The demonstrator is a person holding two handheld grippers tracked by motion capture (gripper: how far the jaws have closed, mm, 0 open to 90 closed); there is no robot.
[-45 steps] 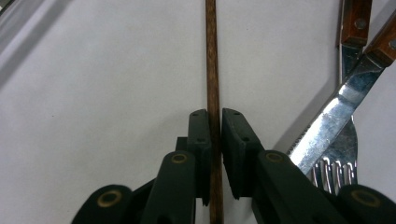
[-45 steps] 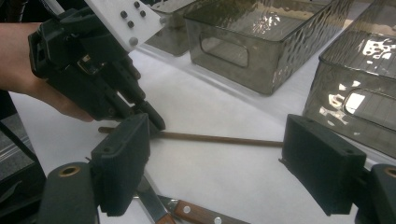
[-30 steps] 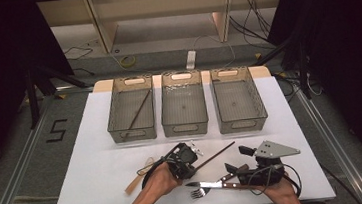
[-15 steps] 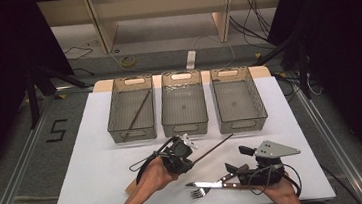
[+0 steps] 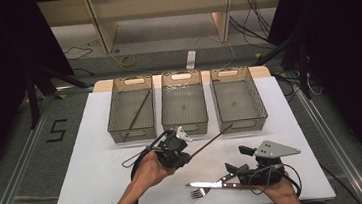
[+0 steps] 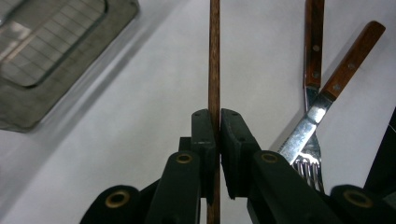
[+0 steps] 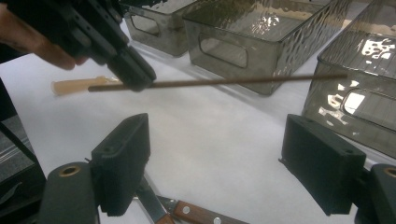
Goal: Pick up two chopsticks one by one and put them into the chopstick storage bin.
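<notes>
On the white table [image 5: 91, 181], your left gripper [image 5: 188, 156] is clenched on a thin brown stick [image 5: 213, 141], holding it off the surface just in front of the middle bin [image 5: 185, 126]. Below it to the right lie a fork [image 5: 198, 193] and a knife [image 5: 207, 185], crossing. Beside them, your right gripper [image 5: 235, 159] stands released, jaws wide apart, nothing between them.

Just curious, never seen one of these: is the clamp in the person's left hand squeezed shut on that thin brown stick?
Shut. The left gripper has its pads tight against both sides of the stick, with no gap.
</notes>
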